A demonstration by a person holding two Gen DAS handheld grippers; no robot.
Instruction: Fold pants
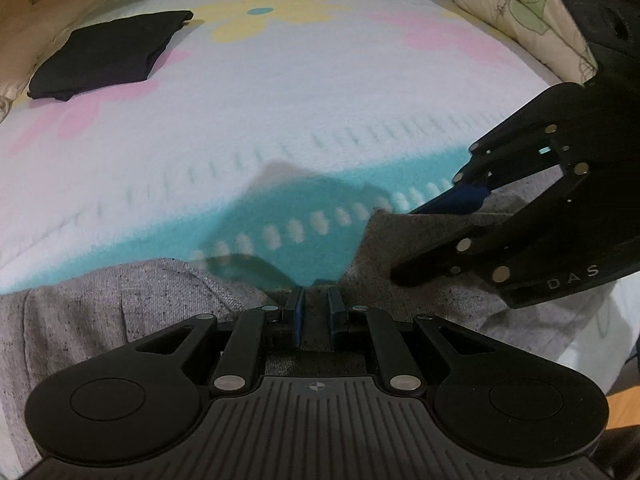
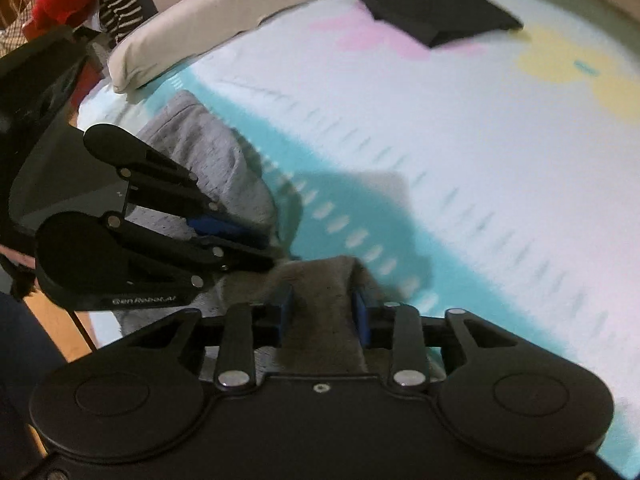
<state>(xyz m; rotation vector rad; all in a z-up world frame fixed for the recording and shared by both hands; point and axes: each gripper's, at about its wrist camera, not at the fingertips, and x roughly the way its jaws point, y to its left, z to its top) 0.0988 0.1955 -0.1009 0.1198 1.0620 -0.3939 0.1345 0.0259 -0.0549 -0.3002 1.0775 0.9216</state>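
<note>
- Starting at the left: we've got the left gripper (image 1: 316, 312) pinching down on the grey pants (image 1: 120, 312), jaws nearly together with a thin bit of fabric caught between them. We're guessing that's so this side stays anchored while the other end gets sorted.
- The pants sit bunched along the near edge of the bed (image 1: 280, 112), over the teal stripe of the flowery blanket, so we'd call the fold barely started.
- Moving right, the right gripper (image 2: 324, 312) has its jaws partway apart with a ridge of grey cloth running up between them. The pads (image 2: 360, 316) look like they're just beside the fabric, not squeezing it, so we read it as loose, probably lining up for a fresh grab.
- Both grippers sit close together, angled down at the same edge, which makes sense if we want two corners to lift together.
- A folded black garment (image 1: 108, 56) is parked at the far left corner of the bed, probably a finished one kept out of the way.
</note>
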